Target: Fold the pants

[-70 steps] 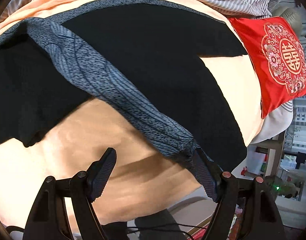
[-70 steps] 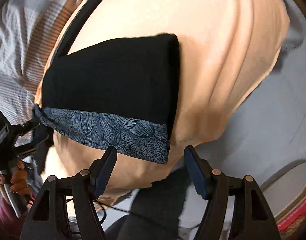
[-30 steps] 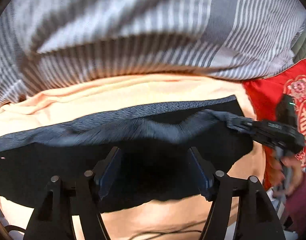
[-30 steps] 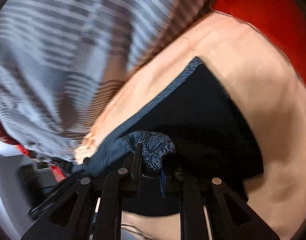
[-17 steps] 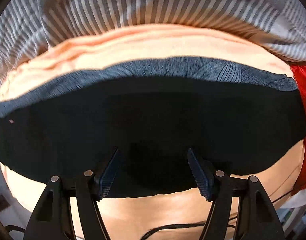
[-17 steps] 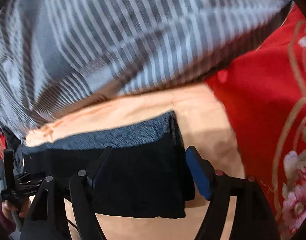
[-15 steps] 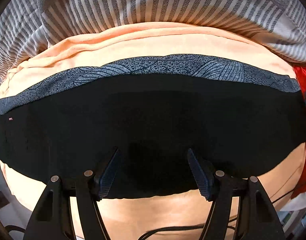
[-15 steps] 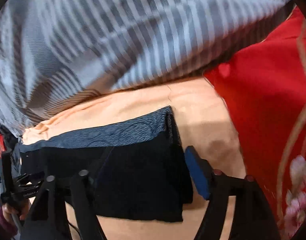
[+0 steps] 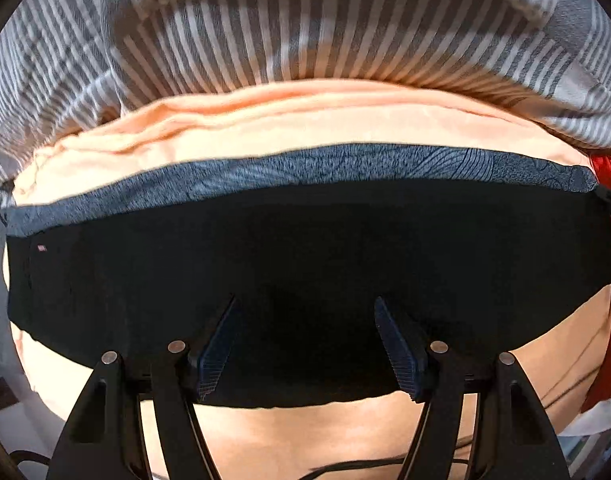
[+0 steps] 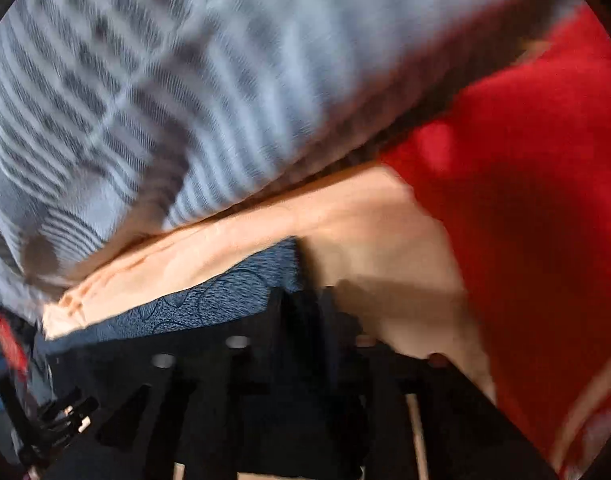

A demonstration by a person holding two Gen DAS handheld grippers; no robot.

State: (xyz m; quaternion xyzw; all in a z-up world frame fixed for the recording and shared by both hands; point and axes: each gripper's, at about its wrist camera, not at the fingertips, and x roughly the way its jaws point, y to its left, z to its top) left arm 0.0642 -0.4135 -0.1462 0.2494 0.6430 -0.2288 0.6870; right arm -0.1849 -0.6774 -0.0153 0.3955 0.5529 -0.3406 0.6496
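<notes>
Now the black pants (image 9: 305,256), soft and floppy, lie folded across the peach sheet (image 9: 297,120), left gripper (image 9: 305,340) wide open above them, right gripper (image 10: 305,320) blurred, cannot tell; best pinched at the patterned waistband (image 9: 345,164) toward twelve o'clock.

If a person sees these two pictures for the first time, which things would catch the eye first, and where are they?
First the black pants, folded into a wide band across the middle of the left wrist view, with a blue-grey patterned waistband along the far edge. They lie on a peach sheet, with a grey striped blanket behind. In the blurred right wrist view, a red cushion fills the right side.
</notes>
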